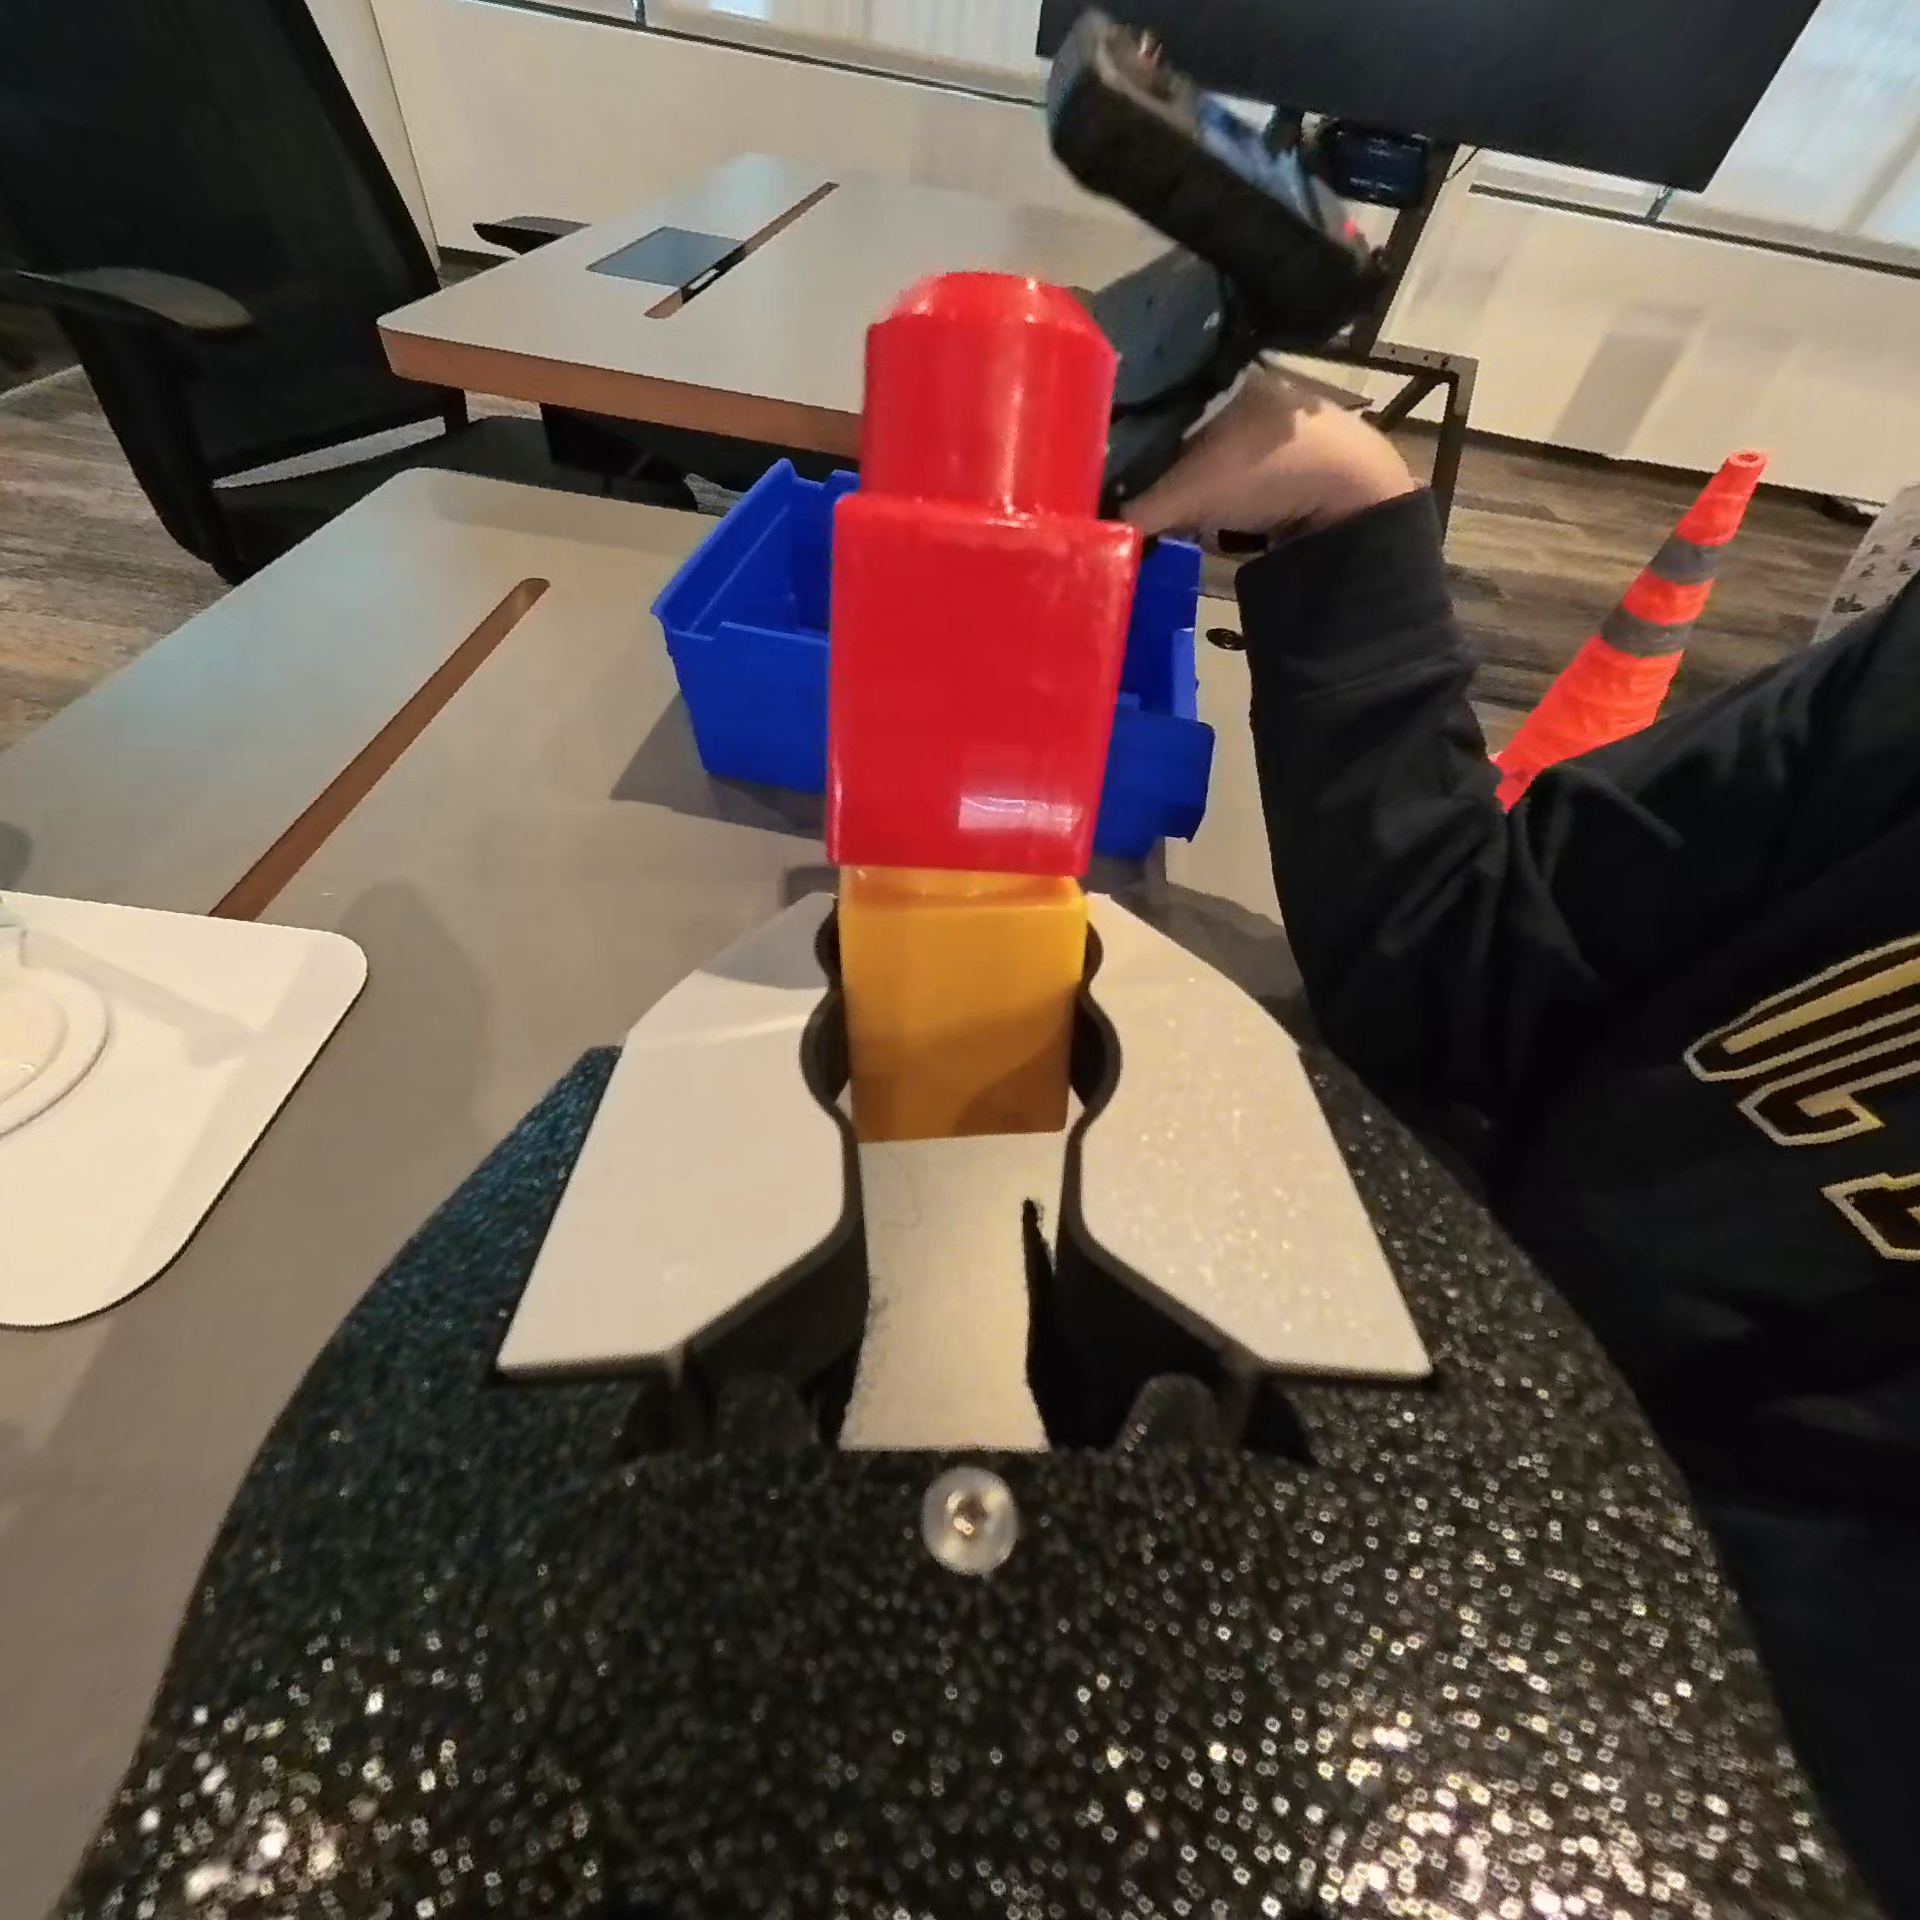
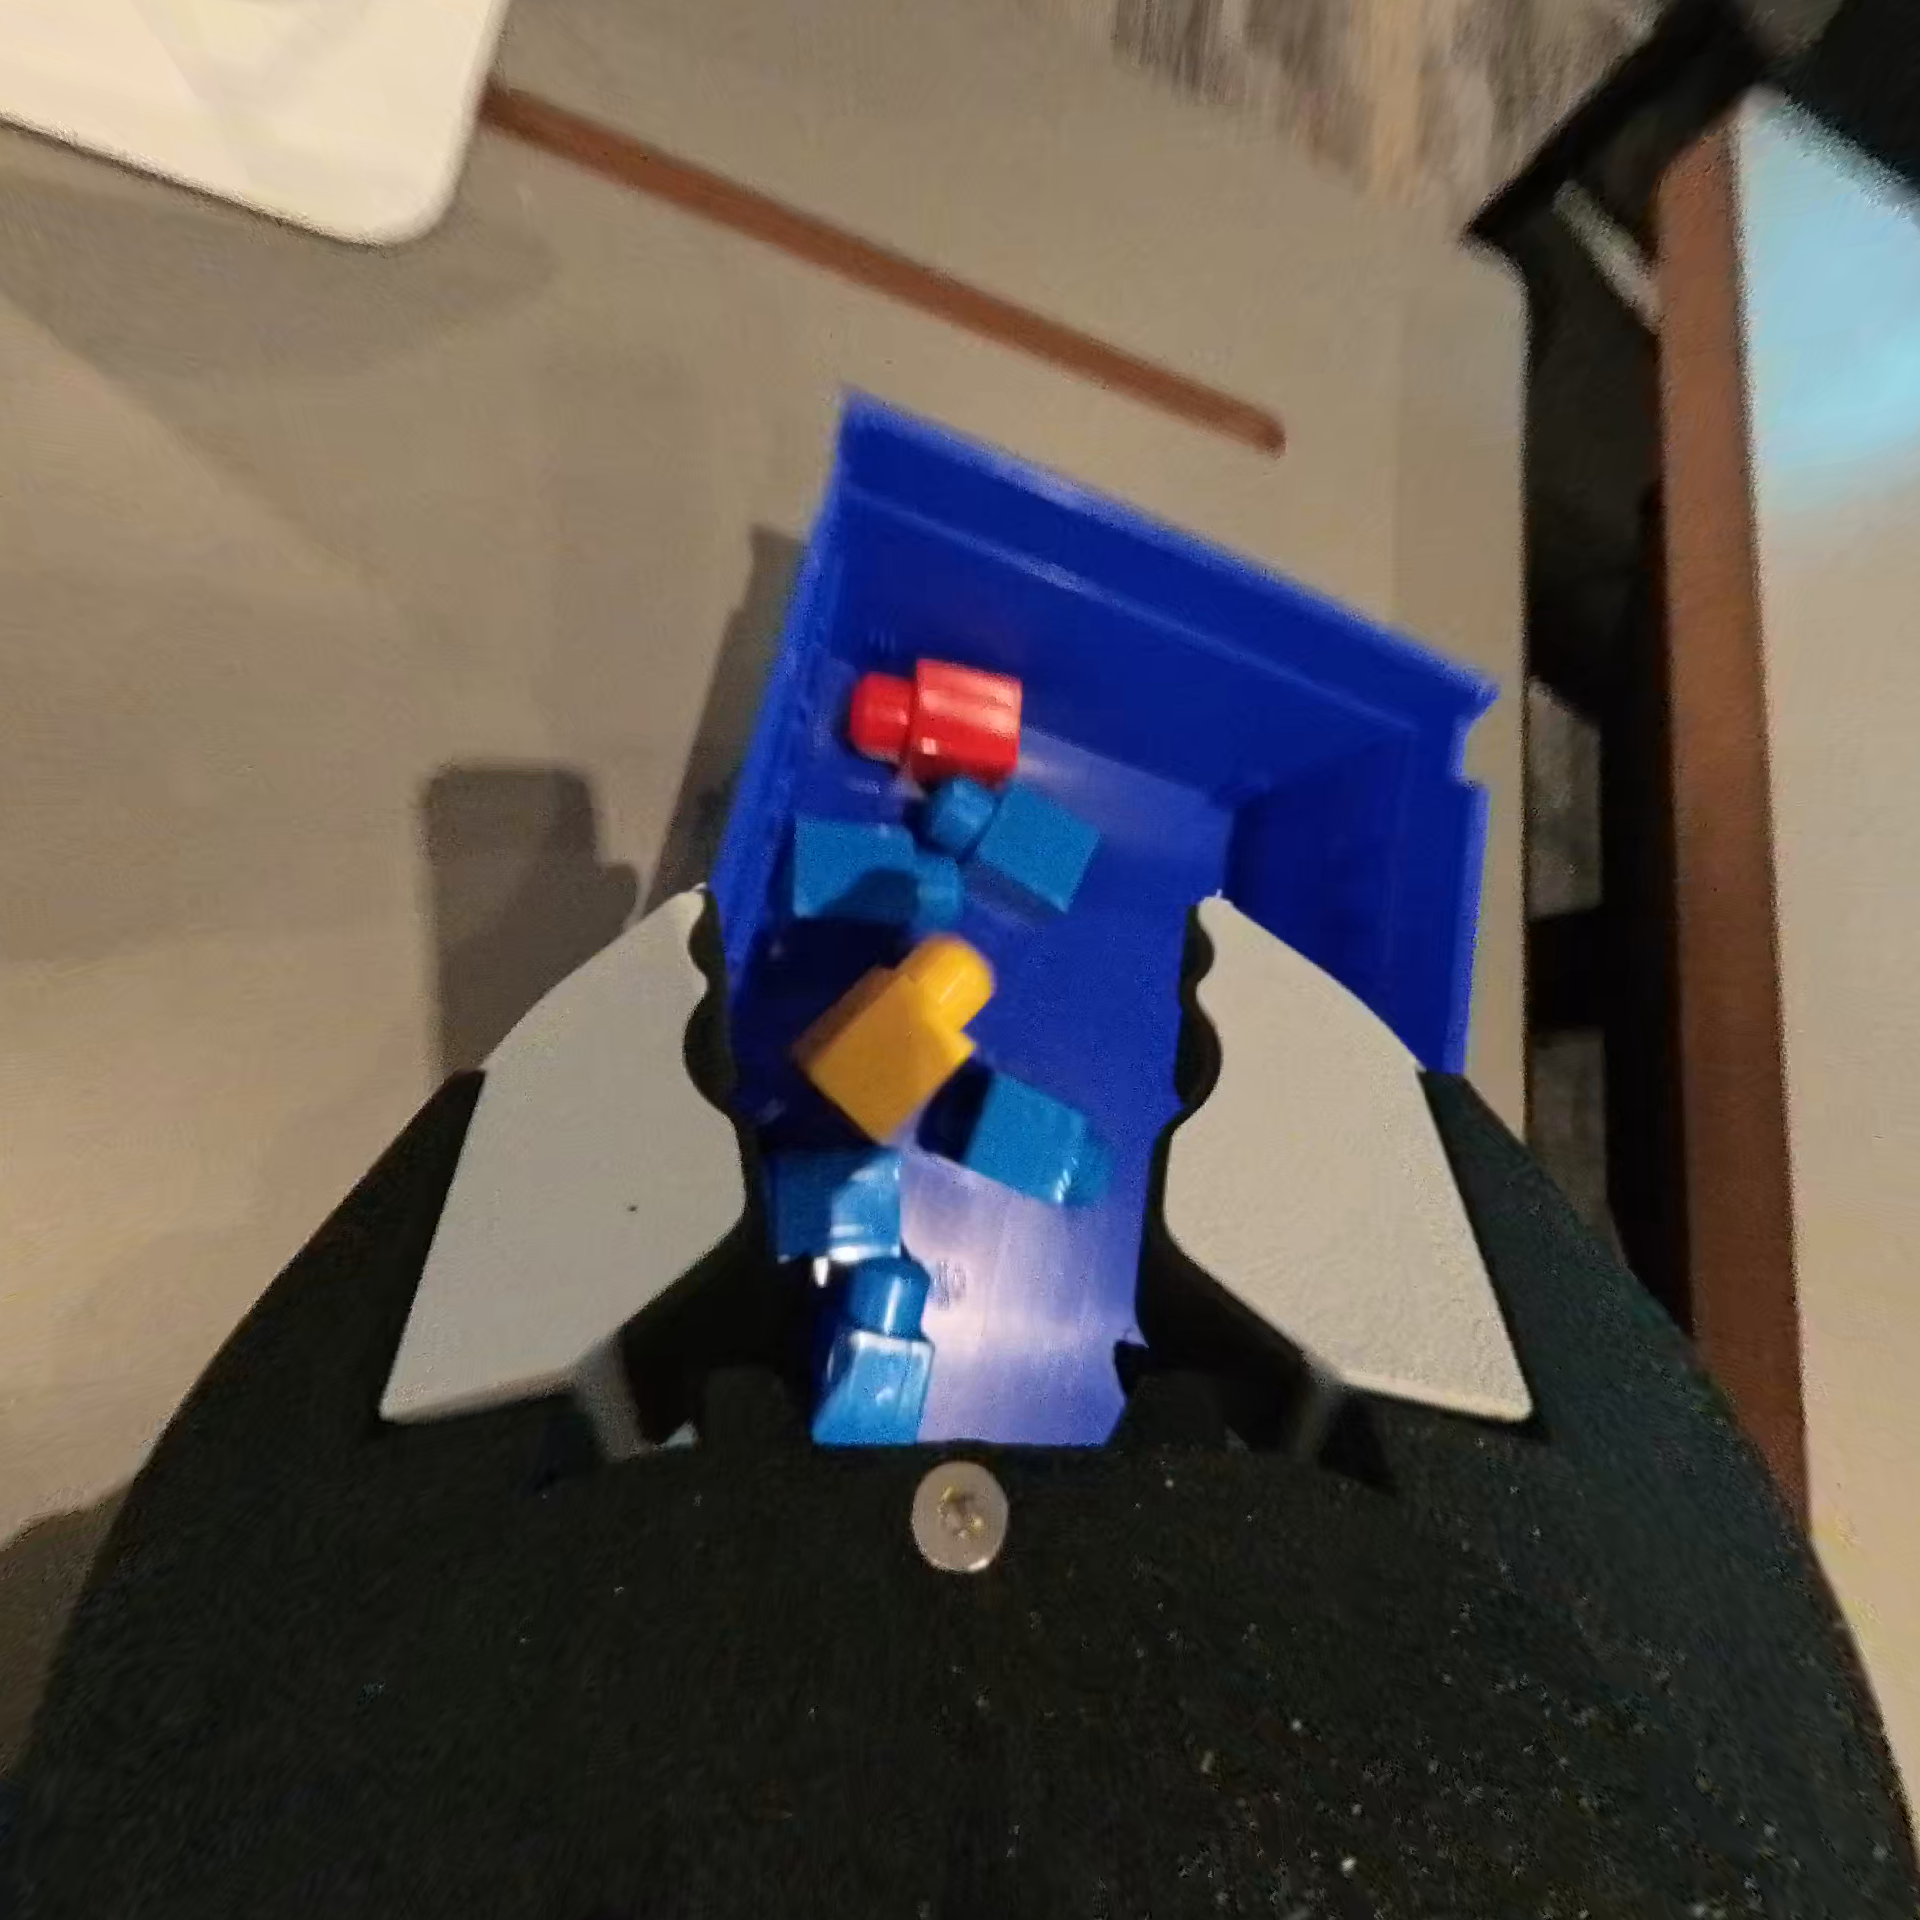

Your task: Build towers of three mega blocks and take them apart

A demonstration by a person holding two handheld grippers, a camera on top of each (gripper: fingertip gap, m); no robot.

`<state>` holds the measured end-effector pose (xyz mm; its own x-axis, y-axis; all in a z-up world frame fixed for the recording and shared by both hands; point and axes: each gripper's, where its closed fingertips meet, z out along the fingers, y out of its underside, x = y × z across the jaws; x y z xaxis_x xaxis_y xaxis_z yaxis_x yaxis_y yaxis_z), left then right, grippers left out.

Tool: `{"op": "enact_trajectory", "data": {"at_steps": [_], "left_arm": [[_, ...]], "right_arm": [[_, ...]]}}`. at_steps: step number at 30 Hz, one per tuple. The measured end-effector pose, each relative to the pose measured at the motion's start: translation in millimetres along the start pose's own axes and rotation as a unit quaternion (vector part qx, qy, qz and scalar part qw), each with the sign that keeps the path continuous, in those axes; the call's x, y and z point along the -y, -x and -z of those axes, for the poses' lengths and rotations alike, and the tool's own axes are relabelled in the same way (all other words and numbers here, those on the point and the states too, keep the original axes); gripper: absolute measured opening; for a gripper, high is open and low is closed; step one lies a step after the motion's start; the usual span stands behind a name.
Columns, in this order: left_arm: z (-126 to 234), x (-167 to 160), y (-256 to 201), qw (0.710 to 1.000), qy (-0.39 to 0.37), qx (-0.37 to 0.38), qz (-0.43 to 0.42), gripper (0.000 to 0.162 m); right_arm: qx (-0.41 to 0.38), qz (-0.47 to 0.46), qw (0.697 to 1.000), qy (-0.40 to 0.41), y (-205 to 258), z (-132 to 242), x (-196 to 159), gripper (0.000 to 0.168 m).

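Observation:
My left gripper (image 1: 961, 935) is shut on a yellow block (image 1: 956, 1008) with a red block (image 1: 977, 665) stacked on top of it, held upright above the table. My right gripper (image 2: 951, 914) is open and empty, pointing down over the blue bin (image 2: 1351, 790). In the bin lie a red block (image 2: 940, 717), a yellow block (image 2: 894, 1029) and several blue blocks (image 2: 1039, 847). The right gripper also shows in the left wrist view (image 1: 1195, 239), held by a hand above the bin (image 1: 748, 665), its jaws hidden there.
The grey table (image 1: 364, 831) has a brown slot (image 1: 384, 748). A white pad (image 1: 156, 1122) lies at the left. A person's dark sleeve (image 1: 1382, 707) is at the right. An orange cone (image 1: 1652, 634) stands on the floor. A black chair (image 1: 187, 260) is at the far left.

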<state>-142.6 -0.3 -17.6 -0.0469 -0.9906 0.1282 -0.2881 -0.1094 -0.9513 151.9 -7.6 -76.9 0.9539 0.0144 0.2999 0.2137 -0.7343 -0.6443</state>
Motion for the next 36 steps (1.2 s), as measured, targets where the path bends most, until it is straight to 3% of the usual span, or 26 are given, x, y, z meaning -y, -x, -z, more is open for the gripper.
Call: {"op": "enact_trajectory", "data": {"at_steps": [2, 4, 5, 8, 10, 15, 17, 20, 22, 25, 27, 28, 31, 33, 34, 36], "left_arm": [[0, 0, -2, 1.000, 0.002, -0.003, -0.004, 0.040], [-1, 1, -5, 1.000, 0.003, -0.008, -0.011, 0.040], [-1, 1, -7, 1.000, 0.003, -0.011, -0.017, 0.040], [-4, 1, -13, 0.999, 0.010, -0.019, -0.036, 0.039], [-5, 0, -18, 0.998, 0.016, -0.025, -0.050, 0.040], [-11, -4, -31, 0.995, 0.039, -0.045, -0.083, 0.040], [-13, -7, -36, 0.993, 0.052, -0.053, -0.092, 0.040], [-15, -9, -39, 0.992, 0.062, -0.054, -0.098, 0.040], [-15, -8, -36, 0.993, 0.060, -0.051, -0.085, 0.040], [-17, -6, -33, 0.996, 0.053, -0.053, -0.047, 0.040], [-19, -5, -33, 0.996, 0.046, -0.069, -0.016, 0.039], [-19, -7, -30, 0.997, 0.047, -0.067, -0.002, 0.039], [-15, -8, -20, 0.998, 0.040, -0.054, 0.016, 0.039], [-12, -5, -19, 0.998, 0.028, -0.054, 0.019, 0.039], [-10, -4, -18, 0.998, 0.024, -0.052, 0.016, 0.039], [-9, -3, -18, 0.999, 0.022, -0.047, 0.004, 0.039]], "right_arm": [[0.025, 0.031, 0.996, -0.080, 19, 14, 34, 0.088], [0.128, 0.088, 0.965, -0.210, 69, 43, 79, 0.088], [0.194, 0.116, 0.935, -0.275, 100, 65, 98, 0.086], [0.389, 0.167, 0.802, -0.421, 180, 143, 129, 0.080], [0.453, 0.164, 0.763, -0.431, 208, 163, 137, 0.078], [0.564, 0.177, 0.709, -0.385, 254, 169, 134, 0.080], [0.594, 0.173, 0.689, -0.378, 262, 174, 133, 0.071], [0.602, 0.189, 0.680, -0.373, 266, 176, 129, 0.033], [0.563, 0.202, 0.698, -0.394, 263, 171, 133, 0.029], [0.413, 0.270, 0.717, -0.492, 256, 168, 145, 0.023], [0.264, 0.304, 0.736, -0.544, 240, 168, 156, 0.000], [0.191, 0.318, 0.743, -0.557, 229, 169, 160, 0.000], [0.070, 0.323, 0.797, -0.506, 190, 155, 158, 0.005], [0.058, 0.309, 0.832, -0.458, 164, 141, 147, 0.010], [0.097, 0.289, 0.834, -0.460, 162, 142, 142, 0.012], [0.245, 0.233, 0.805, -0.488, 174, 161, 136, 0.026]]}}
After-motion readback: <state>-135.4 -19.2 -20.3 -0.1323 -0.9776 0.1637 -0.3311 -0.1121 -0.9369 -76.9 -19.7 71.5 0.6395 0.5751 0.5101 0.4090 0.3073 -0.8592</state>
